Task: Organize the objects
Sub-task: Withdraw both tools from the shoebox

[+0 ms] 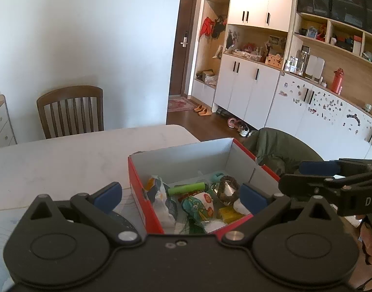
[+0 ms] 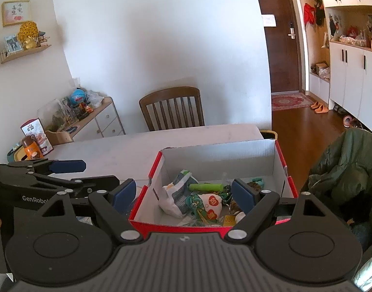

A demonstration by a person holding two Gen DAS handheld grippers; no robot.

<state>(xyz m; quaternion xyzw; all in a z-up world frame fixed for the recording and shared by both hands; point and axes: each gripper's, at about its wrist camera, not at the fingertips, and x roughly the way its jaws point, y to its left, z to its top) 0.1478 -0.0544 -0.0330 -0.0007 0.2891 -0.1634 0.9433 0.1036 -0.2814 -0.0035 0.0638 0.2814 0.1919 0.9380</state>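
Left gripper [image 1: 181, 196] hangs over the near end of the box, blue pads spread wide, nothing between them. Right gripper [image 2: 183, 193] same: pads wide apart, empty, over the near edge of the box from the other side. Each gripper shows in the other's view, side on: right one at the right edge of the left wrist view, left one at the left edge of the right wrist view, both level with the box, both also spread there. Box [image 2: 278, 160] is red outside, white inside, lid off, sitting on the white table [image 1: 64, 155] near its right corner. Inside the box, piled at the near end: green tube [image 1: 187, 188] lying flat, white pouch with red hearts and a green cartoon print [image 2: 209, 205] just in front of it, crumpled white packet [image 2: 176, 194] against the left wall, brown woven ring [image 1: 228, 189] at the right side, yellow block [image 1: 228, 213] at the near right, small teal piece [image 1: 217, 176] behind the ring. Far half of the box floor bare. Beyond the table, a wooden chair [image 2: 172, 108] against the wall. Right of the box, a dark green jacket [image 2: 344, 168] draped over a seat. Orange bottle [image 2: 32, 148] at the table's far left edge in the right wrist view.
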